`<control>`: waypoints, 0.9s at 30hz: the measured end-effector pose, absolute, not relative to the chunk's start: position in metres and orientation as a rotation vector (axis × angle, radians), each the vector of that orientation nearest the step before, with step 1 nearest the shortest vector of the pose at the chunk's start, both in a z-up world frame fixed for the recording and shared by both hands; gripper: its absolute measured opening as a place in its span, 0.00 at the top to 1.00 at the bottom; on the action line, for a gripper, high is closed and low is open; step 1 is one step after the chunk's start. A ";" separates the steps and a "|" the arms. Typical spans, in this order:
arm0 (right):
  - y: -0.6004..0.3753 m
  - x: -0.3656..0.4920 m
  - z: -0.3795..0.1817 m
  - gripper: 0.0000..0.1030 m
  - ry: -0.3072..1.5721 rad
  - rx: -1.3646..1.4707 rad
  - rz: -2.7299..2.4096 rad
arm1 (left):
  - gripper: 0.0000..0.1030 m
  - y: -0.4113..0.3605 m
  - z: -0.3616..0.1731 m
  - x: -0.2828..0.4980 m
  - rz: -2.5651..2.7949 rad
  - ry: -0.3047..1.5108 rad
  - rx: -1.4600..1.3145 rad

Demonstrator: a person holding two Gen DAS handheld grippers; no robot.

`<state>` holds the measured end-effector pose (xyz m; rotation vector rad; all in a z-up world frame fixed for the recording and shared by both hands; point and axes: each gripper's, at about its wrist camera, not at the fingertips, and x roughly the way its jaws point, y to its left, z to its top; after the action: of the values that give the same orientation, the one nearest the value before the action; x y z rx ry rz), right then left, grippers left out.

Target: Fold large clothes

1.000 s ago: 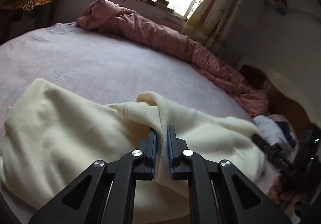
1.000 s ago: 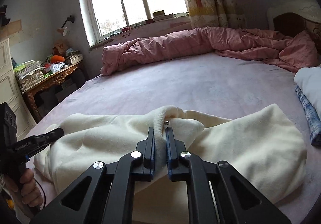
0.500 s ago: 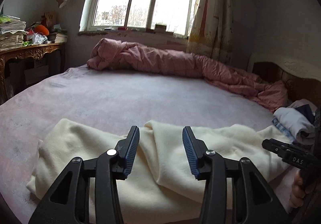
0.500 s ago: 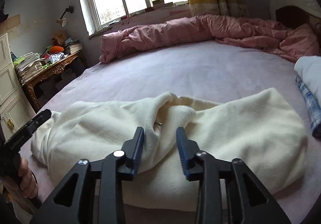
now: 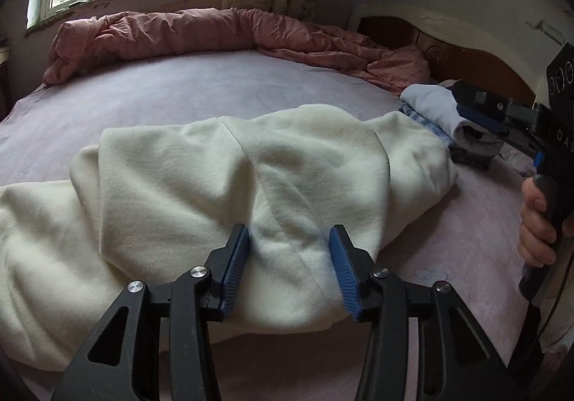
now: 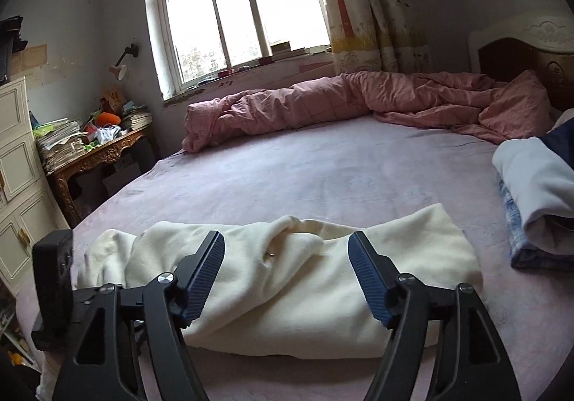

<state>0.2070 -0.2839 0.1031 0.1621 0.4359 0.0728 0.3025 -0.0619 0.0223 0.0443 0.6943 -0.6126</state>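
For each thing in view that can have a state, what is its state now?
Cream garment: folded into a long bundle, lying on the bed, held by nothing.
Left gripper: jaws opening, cloth between them but not pinched.
Right gripper: jaws opening, above the garment.
Pink duvet: bunched along the far edge.
Folded clothes: stacked at the right.
Curtain: drawn aside.

The sweatshirt (image 6: pixel 287 289) lies on the bed (image 6: pixel 323 175), directly ahead of the right gripper (image 6: pixel 286 279) and the left gripper (image 5: pixel 288 268). The stack of folded clothes (image 6: pixel 531 200) sits right of the right gripper. The rolled quilt (image 6: pixel 323 103) lies beyond, along the window side. The desk (image 6: pixel 97 153) stands far left.
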 end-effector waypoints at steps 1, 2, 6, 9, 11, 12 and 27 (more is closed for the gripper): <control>-0.290 0.202 0.102 0.19 0.427 0.149 0.048 | 0.54 -0.063 0.021 0.300 -0.600 0.693 0.043; -0.298 0.197 0.100 0.17 0.416 0.142 0.017 | 0.54 -0.063 0.018 0.296 -0.584 0.691 0.035; -0.331 0.186 0.088 0.17 0.449 0.230 -0.041 | 0.54 -0.066 0.013 0.290 -0.552 0.674 0.040; -0.356 0.191 0.073 0.17 0.573 0.406 0.026 | 0.54 -0.065 0.012 0.294 -0.555 0.686 0.028; -0.373 0.206 0.051 0.17 0.754 0.565 0.061 | 0.54 -0.067 0.011 0.295 -0.551 0.693 0.033; -0.384 0.212 0.037 0.17 0.836 0.652 0.050 | 0.54 -0.068 0.010 0.295 -0.548 0.696 0.037; -0.400 0.247 0.005 0.52 0.730 0.555 -0.263 | 0.53 -0.070 0.010 0.289 -0.543 0.669 0.048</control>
<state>0.2466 -0.3998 0.0046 0.5555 0.7296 -0.2625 0.2893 -0.0701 0.0099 0.0477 0.6693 -0.5434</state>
